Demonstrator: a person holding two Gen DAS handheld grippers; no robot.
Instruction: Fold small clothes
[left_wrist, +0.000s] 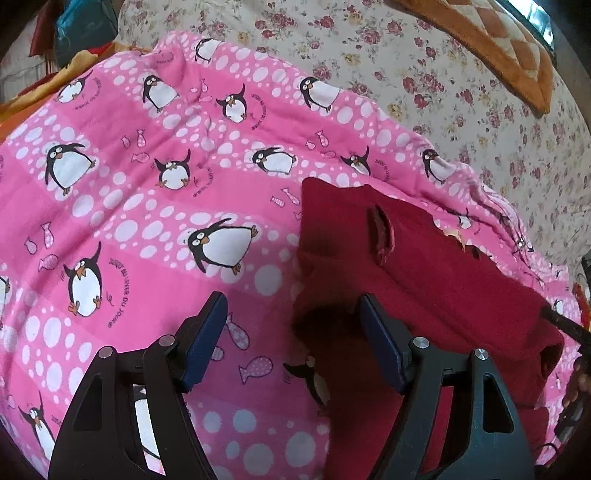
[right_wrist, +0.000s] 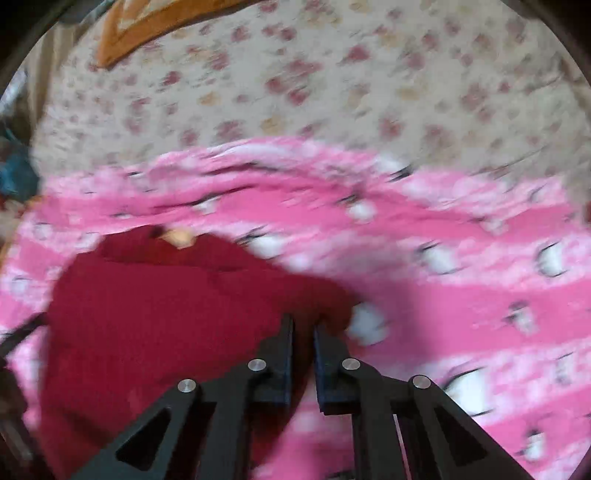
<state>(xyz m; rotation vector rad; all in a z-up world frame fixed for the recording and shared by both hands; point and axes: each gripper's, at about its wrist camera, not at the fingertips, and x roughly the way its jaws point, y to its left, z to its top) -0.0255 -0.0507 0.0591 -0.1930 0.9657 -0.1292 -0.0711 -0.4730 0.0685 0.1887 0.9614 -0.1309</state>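
A dark red small garment (left_wrist: 424, 266) lies crumpled on a pink penguin-print blanket (left_wrist: 147, 184). It has a slit-like opening on top. My left gripper (left_wrist: 291, 306) hovers open over the garment's left edge. Its right finger (left_wrist: 380, 343) is above the red cloth and its left finger above the blanket, with nothing pinched. The right wrist view is blurred. There my right gripper (right_wrist: 303, 323) has its jaws close together at the right edge of the red garment (right_wrist: 147, 314), with red cloth showing between the fingers.
The pink blanket (right_wrist: 443, 302) lies on a cream floral bedsheet (left_wrist: 443, 74). An orange quilted cushion (left_wrist: 498, 40) sits at the far side of the bed. A heap of coloured cloth (left_wrist: 85, 33) lies at the far left.
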